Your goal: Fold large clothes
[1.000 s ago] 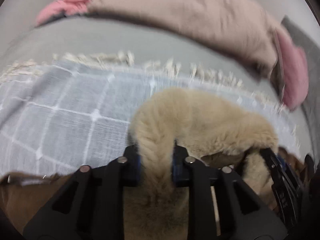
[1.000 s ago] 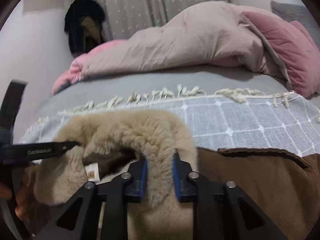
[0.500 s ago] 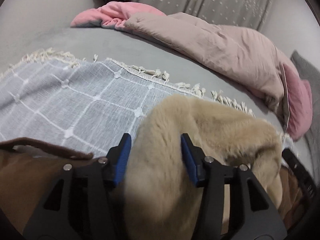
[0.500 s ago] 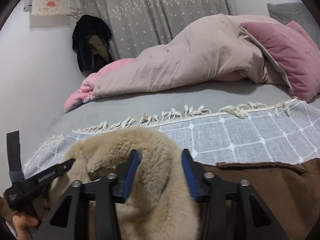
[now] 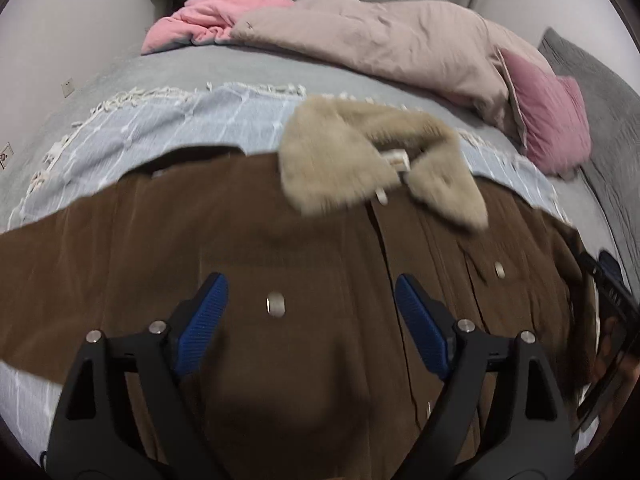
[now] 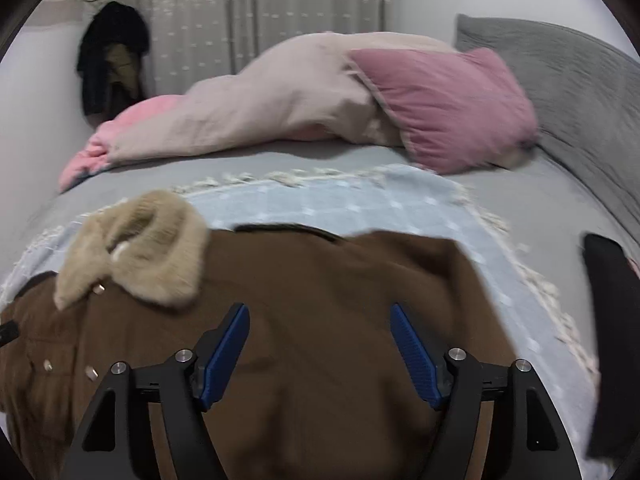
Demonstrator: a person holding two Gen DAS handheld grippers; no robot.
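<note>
While both point steeply down over the brown coat point(image 5: 304, 352), each hand-held gripper point(image 5: 311, 322) point(image 6: 320, 350) has just spread, pinching nothing.

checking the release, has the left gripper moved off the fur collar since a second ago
Yes. The left gripper, its jaws just opened, has backed off the fur collar, which lies nearer the fringed blanket.

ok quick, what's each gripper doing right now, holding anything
left gripper: open, just been opening, nothing between its fingers, above the brown jacket with beige fur collar.
right gripper: open, just been opening, holding nothing.
</note>
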